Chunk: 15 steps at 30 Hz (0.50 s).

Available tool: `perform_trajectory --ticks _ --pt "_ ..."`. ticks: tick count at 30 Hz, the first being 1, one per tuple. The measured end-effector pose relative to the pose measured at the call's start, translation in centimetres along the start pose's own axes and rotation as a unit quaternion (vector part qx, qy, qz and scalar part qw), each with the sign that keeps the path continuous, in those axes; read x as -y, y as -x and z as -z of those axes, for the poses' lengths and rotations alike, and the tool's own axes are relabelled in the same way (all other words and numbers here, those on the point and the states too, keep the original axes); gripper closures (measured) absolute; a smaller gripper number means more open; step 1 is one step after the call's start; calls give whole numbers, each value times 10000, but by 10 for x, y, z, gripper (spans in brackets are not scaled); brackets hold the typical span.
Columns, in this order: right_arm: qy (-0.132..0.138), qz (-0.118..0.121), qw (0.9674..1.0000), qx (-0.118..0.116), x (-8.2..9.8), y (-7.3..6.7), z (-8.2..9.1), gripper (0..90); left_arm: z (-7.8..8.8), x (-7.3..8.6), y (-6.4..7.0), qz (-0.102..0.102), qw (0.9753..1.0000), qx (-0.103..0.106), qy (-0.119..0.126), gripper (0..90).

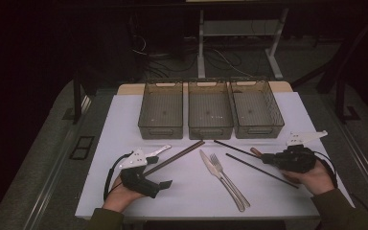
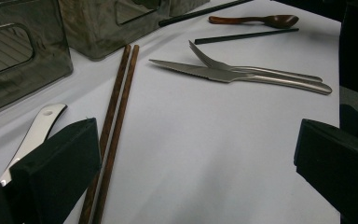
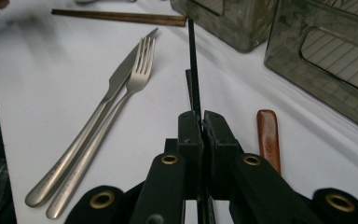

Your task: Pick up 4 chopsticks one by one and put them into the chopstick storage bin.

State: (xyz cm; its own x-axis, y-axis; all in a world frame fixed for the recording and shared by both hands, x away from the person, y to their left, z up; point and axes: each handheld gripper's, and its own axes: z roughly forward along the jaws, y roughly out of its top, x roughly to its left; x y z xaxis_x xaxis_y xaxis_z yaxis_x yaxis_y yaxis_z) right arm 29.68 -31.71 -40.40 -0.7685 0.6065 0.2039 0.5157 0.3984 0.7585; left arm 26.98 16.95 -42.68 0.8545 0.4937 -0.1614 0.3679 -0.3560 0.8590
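Observation:
My right gripper [image 1: 267,158] [image 3: 201,122] rests low on the white table at the right, shut on a black chopstick [image 3: 192,60] that runs forward past its jaws. A second black chopstick [image 1: 263,171] lies just in front of it. A brown wooden spoon [image 3: 268,136] lies right beside the jaws. My left gripper [image 1: 165,184] [image 2: 196,154] sits at the front left, open, with bare table between its jaws. A pair of brown chopsticks [image 1: 175,158] [image 2: 116,107] lies beside its left jaw. A knife [image 1: 210,164] and a fork [image 1: 226,175] lie together mid-table.
Three grey mesh baskets [image 1: 161,130] [image 1: 210,131] [image 1: 258,129] stand in a row at the back of the white sheet, all empty. A silver utensil handle [image 2: 37,133] lies by my left gripper. The table's front edge is close to both hands.

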Motion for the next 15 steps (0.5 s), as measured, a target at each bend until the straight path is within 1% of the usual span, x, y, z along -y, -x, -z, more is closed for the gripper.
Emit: perform_trajectory --ticks 6,9,15 --pt "188 -12 9998 -56 -4 -1 2 859 -1 0 0 -3 10000 3 -5 0" --pt "305 -24 9995 -77 -9 0 2 859 -1 0 0 5 10000 -4 -5 0" --pt "450 16 9989 -96 -19 -2 0 859 -1 -1 0 25 10000 14 37 0"
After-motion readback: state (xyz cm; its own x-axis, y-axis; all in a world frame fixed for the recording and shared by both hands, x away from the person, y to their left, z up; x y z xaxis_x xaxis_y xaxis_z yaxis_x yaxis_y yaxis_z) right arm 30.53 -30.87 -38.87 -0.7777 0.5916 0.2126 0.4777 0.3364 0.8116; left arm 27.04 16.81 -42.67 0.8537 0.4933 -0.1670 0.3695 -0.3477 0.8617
